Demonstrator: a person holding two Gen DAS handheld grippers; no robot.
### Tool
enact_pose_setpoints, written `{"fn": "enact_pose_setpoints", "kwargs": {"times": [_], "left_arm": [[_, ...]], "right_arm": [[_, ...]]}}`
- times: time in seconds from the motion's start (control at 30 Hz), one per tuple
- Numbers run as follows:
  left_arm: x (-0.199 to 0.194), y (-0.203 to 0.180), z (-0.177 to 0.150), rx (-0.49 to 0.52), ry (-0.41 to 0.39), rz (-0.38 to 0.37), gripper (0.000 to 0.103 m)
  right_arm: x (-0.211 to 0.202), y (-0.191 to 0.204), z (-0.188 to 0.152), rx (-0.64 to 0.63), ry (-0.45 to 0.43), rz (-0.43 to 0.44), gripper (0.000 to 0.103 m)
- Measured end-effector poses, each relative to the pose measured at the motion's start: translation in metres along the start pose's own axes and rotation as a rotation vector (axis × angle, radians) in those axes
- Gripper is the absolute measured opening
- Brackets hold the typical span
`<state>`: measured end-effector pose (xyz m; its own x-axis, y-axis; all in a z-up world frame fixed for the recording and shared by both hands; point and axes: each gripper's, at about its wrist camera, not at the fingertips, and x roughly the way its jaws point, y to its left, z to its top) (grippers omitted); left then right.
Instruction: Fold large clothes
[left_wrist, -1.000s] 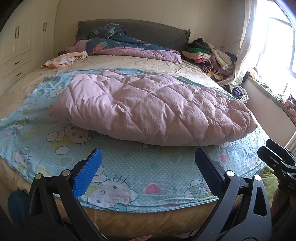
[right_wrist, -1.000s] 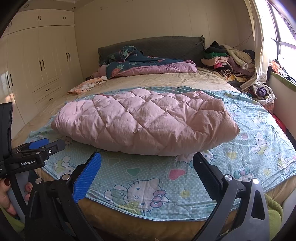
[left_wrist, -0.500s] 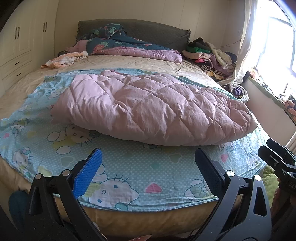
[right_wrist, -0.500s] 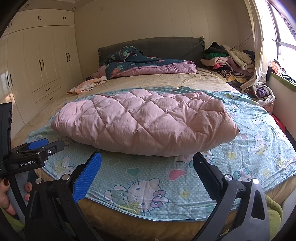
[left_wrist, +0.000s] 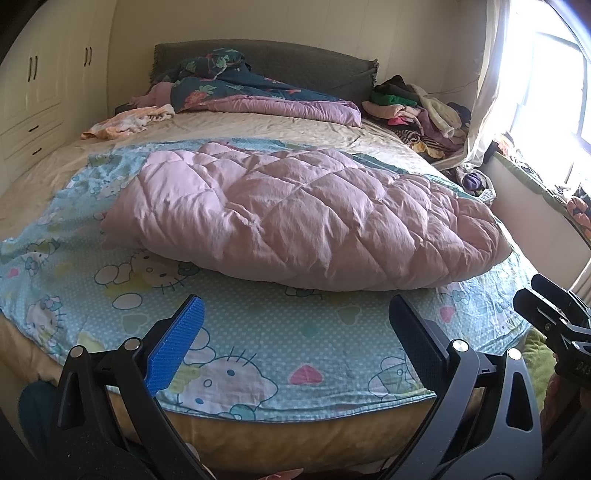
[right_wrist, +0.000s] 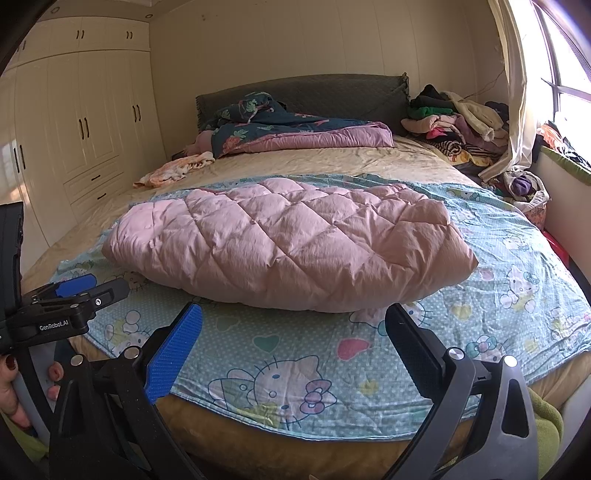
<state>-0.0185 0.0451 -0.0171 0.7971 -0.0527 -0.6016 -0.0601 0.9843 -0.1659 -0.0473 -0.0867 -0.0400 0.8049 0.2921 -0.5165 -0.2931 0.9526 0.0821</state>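
Basically, little differs from the views of a second ago.
Change: almost none; both cameras show the same scene as one second ago, with only a very small shift of the frame.
Pink quilted garment (left_wrist: 306, 218): it lies in the same place as before, a thick folded bundle across the middle of the bed, on top of the blue cartoon sheet (left_wrist: 258, 332), untouched by either tool.
Left tool (left_wrist: 293, 332): its jaws stand wide apart and hold nothing; it hovers just beyond the foot edge of the bed (left_wrist: 295, 439), apart from the garment.
Right tool (right_wrist: 293, 332): the same, jaws wide apart and empty, also at the foot edge, beside the left one.
Hand (right_wrist: 14, 387): in the right wrist view a hand grips the handle of the left tool at the lower left.
Surroundings: a dark floral duvet (right_wrist: 280, 129) is at the headboard and a clothes pile (right_wrist: 458, 125) is near the window.
Meaning for the task: I judge this as a pause; the garment looks already folded at least once, and both tools seem ready either for one more fold or for finishing.
Risk: the padding is puffy, so a fold may spring open.
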Motion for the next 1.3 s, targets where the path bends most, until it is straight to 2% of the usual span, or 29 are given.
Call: {"fn": "enact_pose_setpoints", "kwargs": {"times": [1.03, 1.13, 1.23, 1.3], "left_arm": [[-0.004, 0.01, -0.002, -0.002, 0.022, 0.002, 0.094], [-0.005, 0.018, -0.003, -0.005, 0.026, 0.039, 0.094], [-0.003, 0.037, 0.001, -0.049, 0.034, 0.05, 0.094], [-0.001, 0.06, 0.008, -0.082, 0.025, 0.107, 0.094]], "right_arm": [[0.0, -0.002, 0.0, -0.005, 0.014, 0.01, 0.099], [-0.004, -0.01, 0.001, 0.011, 0.009, 0.007, 0.099], [-0.008, -0.023, 0.003, 0.037, -0.004, -0.008, 0.099], [-0.016, -0.043, 0.005, 0.074, -0.025, -0.04, 0.099]]}}
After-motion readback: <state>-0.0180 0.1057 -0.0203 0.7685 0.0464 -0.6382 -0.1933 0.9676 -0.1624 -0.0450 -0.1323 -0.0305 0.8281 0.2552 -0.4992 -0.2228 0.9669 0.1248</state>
